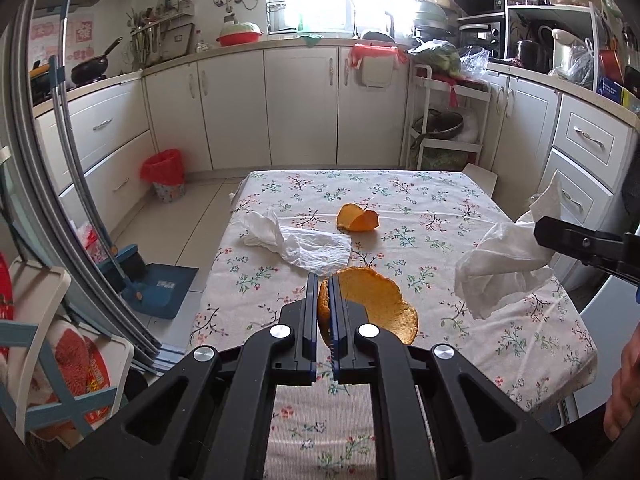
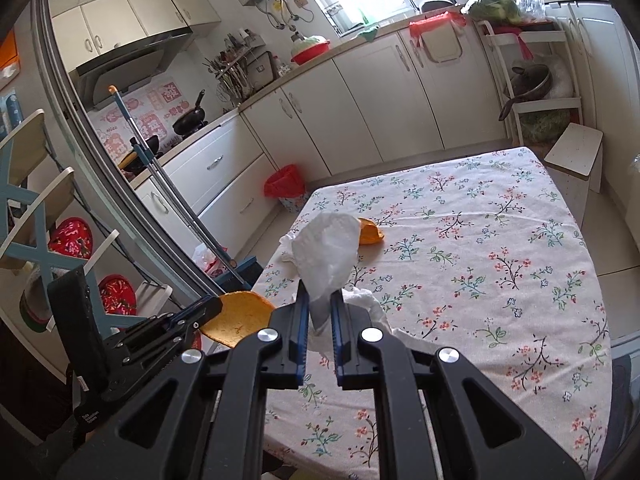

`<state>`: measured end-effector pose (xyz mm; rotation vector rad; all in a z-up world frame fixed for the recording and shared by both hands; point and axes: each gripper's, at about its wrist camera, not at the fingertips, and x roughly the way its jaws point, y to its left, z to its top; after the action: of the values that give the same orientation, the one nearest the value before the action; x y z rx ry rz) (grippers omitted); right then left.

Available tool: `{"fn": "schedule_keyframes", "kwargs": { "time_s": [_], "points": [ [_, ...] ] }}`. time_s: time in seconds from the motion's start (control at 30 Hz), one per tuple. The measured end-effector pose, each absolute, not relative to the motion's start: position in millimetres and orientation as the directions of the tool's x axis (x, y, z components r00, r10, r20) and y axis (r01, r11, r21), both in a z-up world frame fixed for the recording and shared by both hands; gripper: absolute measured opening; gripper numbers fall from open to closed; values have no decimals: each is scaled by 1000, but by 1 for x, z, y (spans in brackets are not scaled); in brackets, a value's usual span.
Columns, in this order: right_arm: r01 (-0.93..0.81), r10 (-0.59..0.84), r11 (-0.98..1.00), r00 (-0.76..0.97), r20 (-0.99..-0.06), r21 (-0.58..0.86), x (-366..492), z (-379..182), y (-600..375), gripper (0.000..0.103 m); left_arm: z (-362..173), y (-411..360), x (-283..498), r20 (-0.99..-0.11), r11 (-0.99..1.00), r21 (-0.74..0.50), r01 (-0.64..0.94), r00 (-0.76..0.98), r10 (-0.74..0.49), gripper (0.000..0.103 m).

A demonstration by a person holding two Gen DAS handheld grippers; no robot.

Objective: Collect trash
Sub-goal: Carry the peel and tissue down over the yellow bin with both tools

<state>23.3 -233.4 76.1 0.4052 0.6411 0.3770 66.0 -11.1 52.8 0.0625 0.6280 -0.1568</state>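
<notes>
My left gripper (image 1: 323, 280) is shut on a large orange peel (image 1: 376, 300) and holds it above the near part of the floral table (image 1: 440, 200); the peel also shows in the right wrist view (image 2: 240, 316). My right gripper (image 2: 320, 292) is shut on a crumpled white tissue (image 2: 328, 252), lifted above the table; it also shows in the left wrist view (image 1: 500, 268). A second orange peel (image 1: 356, 218) and another white tissue (image 1: 300, 242) lie on the table further away. A red-lined trash bin (image 1: 165, 174) stands on the floor to the left.
A blue dustpan and broom (image 1: 156, 284) lean at the table's left. White cabinets (image 1: 300, 108) run along the back wall, and a white cart (image 1: 448, 120) stands at the right. A small white stool (image 2: 576, 156) is beyond the table's far right corner.
</notes>
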Motion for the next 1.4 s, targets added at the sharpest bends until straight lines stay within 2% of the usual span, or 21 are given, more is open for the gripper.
{"fn": "schedule_keyframes", "kwargs": {
  "time_s": [0.47,1.4],
  "points": [
    [-224,437,868,766,-471,443,-34,73,-230,11,51,4,11,-575,988,5,152,809,-122,5],
    [-253,459,858,768,-447,448,-70,68,-225,11,48,3,-28,-563,984,9,179,814,-143,5]
  ]
}}
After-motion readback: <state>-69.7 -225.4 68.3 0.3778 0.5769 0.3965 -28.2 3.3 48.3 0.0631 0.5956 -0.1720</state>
